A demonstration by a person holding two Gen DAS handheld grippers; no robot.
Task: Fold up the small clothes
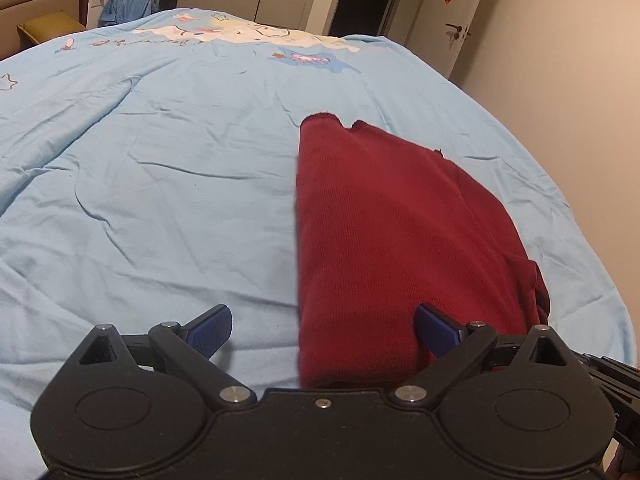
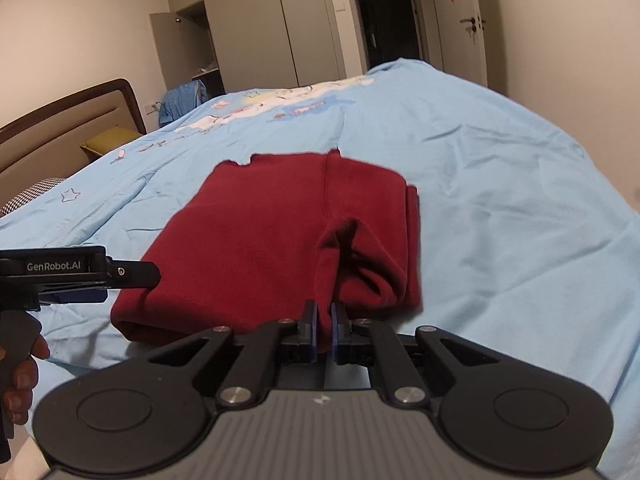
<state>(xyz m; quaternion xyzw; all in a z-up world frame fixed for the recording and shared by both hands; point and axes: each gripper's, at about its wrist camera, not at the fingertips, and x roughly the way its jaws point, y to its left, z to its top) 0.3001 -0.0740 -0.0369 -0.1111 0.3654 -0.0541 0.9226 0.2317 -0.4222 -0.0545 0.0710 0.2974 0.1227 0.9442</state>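
My right hand-held gripper (image 2: 324, 326) pinches the near hem of the dark red knit garment (image 2: 280, 240) on the bed (image 2: 500, 200), ready to fold; my left hand-held gripper (image 1: 324, 330) gapes over its left edge.

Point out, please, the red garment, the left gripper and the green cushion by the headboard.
red garment (image 1: 384, 232): left wrist view, middle of the folded cloth.
left gripper (image 1: 322, 330): left wrist view, midway between its open fingertips.
green cushion (image 2: 110, 141): right wrist view, its top face.
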